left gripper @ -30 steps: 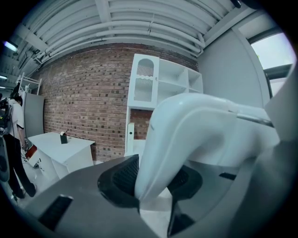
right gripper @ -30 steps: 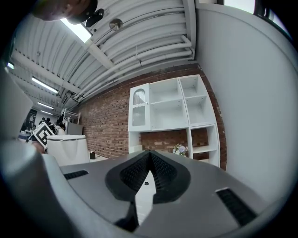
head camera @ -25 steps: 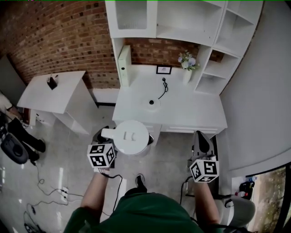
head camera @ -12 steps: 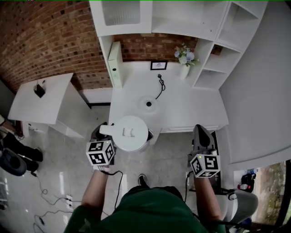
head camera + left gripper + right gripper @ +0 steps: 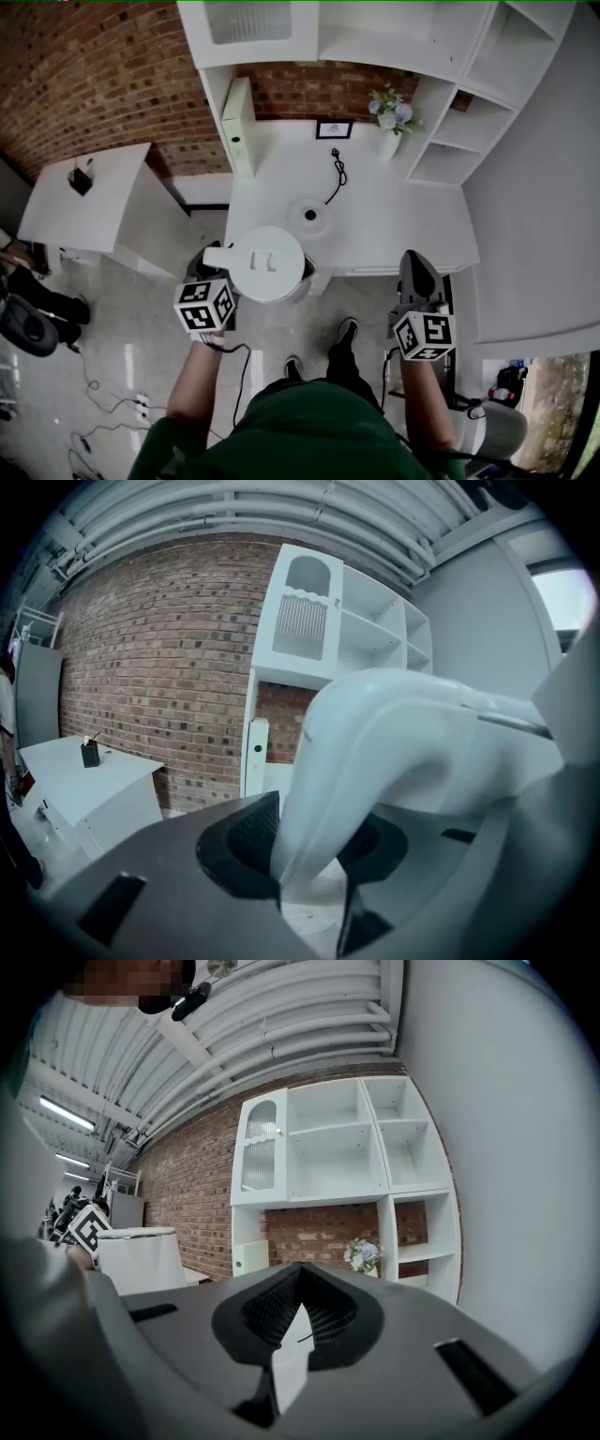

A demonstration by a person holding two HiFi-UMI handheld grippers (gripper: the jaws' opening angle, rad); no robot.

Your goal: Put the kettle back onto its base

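The white kettle hangs over the front edge of the white desk, and my left gripper is shut on its handle from the left. In the left gripper view the handle fills the gap between the pads of my left gripper. The round kettle base sits on the desk just beyond the kettle, with its cord running to the back wall. My right gripper is shut and empty at the desk's front right edge. In the right gripper view, that gripper has the kettle far to its left.
A flower vase, a small picture frame and a white upright box stand at the back of the desk under shelves. A low white table is at the left. Cables lie on the floor.
Both grippers and the kettle have moved forward to the desk; the kettle now overlaps the desk's front edge. The grips have not changed.
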